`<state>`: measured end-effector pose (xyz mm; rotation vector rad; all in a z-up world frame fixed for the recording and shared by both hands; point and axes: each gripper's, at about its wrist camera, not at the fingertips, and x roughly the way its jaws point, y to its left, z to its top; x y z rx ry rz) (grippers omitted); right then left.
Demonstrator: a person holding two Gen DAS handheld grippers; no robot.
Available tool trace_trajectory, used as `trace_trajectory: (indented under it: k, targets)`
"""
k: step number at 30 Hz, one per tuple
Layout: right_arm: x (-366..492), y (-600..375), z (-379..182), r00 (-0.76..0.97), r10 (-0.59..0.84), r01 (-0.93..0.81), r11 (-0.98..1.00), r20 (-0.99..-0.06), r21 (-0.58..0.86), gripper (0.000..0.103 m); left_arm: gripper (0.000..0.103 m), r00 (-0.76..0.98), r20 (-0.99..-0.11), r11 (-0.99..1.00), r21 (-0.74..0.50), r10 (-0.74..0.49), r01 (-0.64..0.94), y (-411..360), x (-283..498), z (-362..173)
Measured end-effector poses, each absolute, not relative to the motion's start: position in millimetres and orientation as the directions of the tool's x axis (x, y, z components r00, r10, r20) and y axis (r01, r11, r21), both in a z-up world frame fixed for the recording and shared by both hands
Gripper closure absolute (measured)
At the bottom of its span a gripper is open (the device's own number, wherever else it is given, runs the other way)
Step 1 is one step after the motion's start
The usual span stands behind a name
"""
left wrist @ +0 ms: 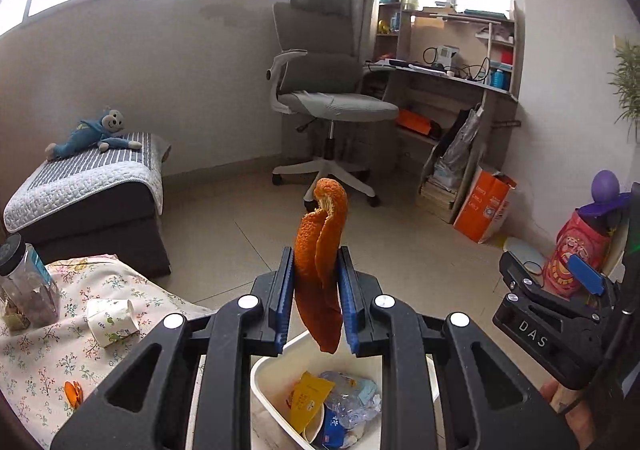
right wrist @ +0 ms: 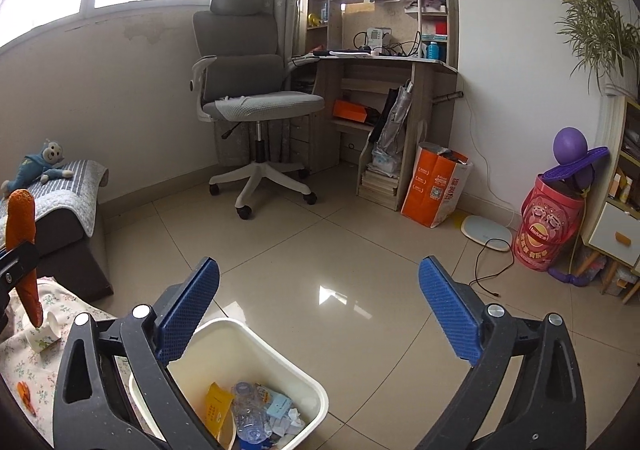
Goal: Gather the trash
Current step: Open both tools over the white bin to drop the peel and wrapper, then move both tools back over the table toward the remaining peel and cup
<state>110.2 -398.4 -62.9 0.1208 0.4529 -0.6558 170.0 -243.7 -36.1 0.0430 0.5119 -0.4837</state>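
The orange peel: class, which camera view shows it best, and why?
The left wrist view: the orange peel stands centred and whole, clamped in the left gripper above the bin. The right wrist view shows it only at its left edge, partly hidden.

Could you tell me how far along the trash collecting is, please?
Done: the bin already holds a crushed bottle and wrappers.
In hand: the left tool grips an orange peel above the bin; the right tool is open and empty.
Left: a paper cup and a peel scrap on the floral cloth.
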Motion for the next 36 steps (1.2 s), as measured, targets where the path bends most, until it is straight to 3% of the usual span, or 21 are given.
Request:
trace_trajectory:
  k: [4, 6, 8, 12, 14, 16, 24, 36]
  targets:
    - [102.8, -409.7, -60.4, 0.68, -0.592, 0.647, 0.762, -0.433, -0.026, 0.007, 0.08, 0.743, -0.484, 0.87, -0.083, -0.462, 0.487, -265.2, 171.2, -33.6]
    - [97.8, -414.6, -58.4, 0.671, -0.605, 0.664, 0.748, -0.429, -0.016, 0.007, 0.074, 0.732, -0.494, 0.862, -0.076, -0.47, 0.502, -277.4, 172.6, -32.5]
    - [93.7, -416.8, -56.5, 0.662, -0.621, 0.681, 0.732, -0.42, -0.009, 0.007, 0.051, 0.735, -0.494, 0.865, -0.074, -0.465, 0.497, -282.9, 173.7, -30.3]
    - [87.8, -419.2, -52.9, 0.66, -0.636, 0.696, 0.718, -0.399, 0.007, 0.007, 0.033, 0.778, -0.467, 0.891, -0.051, -0.42, 0.451, -281.2, 170.4, -24.3]
    - [86.0, -414.7, -50.9, 0.668, -0.639, 0.696, 0.718, -0.382, 0.016, 0.007, 0.018, 0.809, -0.445, 0.908, -0.025, -0.385, 0.418, -277.2, 167.1, -22.1]
    - [84.8, -408.3, -48.2, 0.677, -0.641, 0.693, 0.72, -0.361, 0.021, 0.007, 0.012, 0.846, -0.417, 0.93, 0.005, -0.333, 0.368, -271.7, 162.9, -19.8]
    - [88.7, -374.6, -40.8, 0.709, -0.645, 0.669, 0.743, -0.285, -0.018, 0.007, 0.007, 0.888, -0.398, 0.966, 0.019, -0.229, 0.258, -239.2, 164.5, -19.6]
    - [112.9, -326.9, -37.5, 0.765, -0.576, 0.593, 0.805, -0.289, -0.034, 0.007, 0.007, 0.903, -0.408, 0.987, 0.026, -0.136, 0.161, -178.6, 169.7, -22.8]
